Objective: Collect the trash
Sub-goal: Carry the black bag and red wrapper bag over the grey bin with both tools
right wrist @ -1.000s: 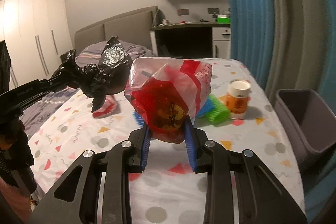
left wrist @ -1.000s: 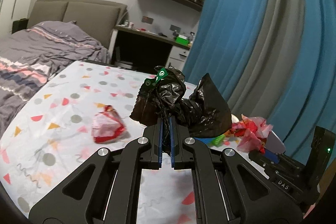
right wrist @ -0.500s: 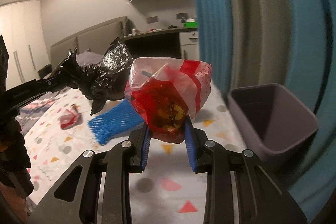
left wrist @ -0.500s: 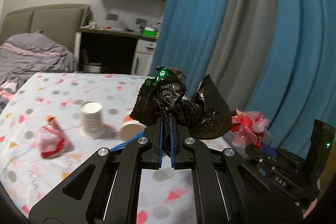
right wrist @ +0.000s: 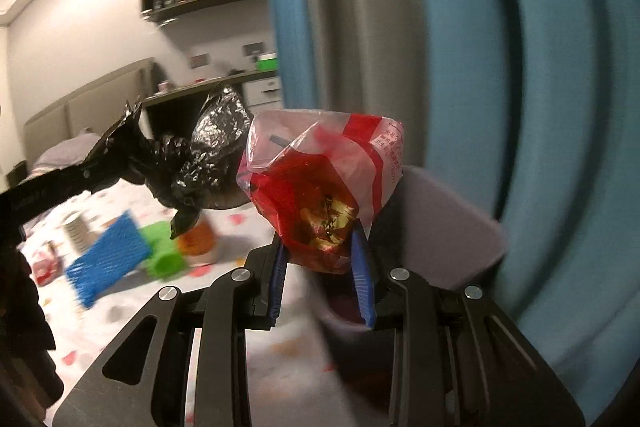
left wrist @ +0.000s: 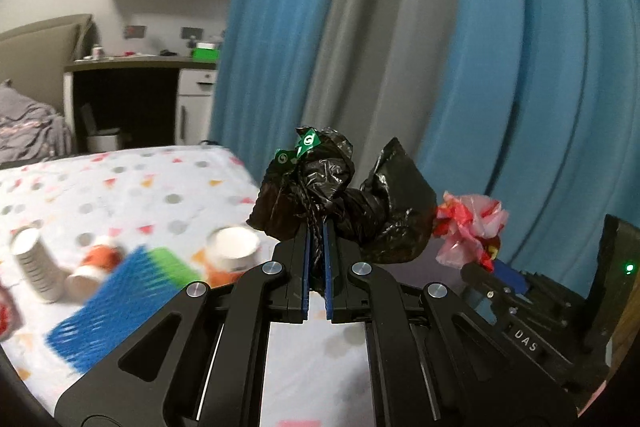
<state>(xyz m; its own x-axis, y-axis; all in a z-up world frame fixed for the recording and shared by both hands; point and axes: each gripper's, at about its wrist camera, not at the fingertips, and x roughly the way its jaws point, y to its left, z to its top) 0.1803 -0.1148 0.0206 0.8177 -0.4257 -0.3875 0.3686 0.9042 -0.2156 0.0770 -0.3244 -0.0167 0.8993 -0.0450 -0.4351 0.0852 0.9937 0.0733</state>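
Two loads held aloft: left gripper (left wrist: 316,227) clenched on black bag (left wrist: 344,203), right gripper (right wrist: 320,251) grasping red bag (right wrist: 320,187) over grey bin (right wrist: 444,227). Cups (left wrist: 234,251), blue mesh (left wrist: 120,307) at nine o'clock on desk (left wrist: 120,195); curtain (left wrist: 440,47) at twelve.

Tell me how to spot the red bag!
Find the blue curtain, then the gray bin in front of it. The red bag hangs right there, pinched in the right tongs. Unlike the crinkly black bag beside it, it is see-through with red stripes.
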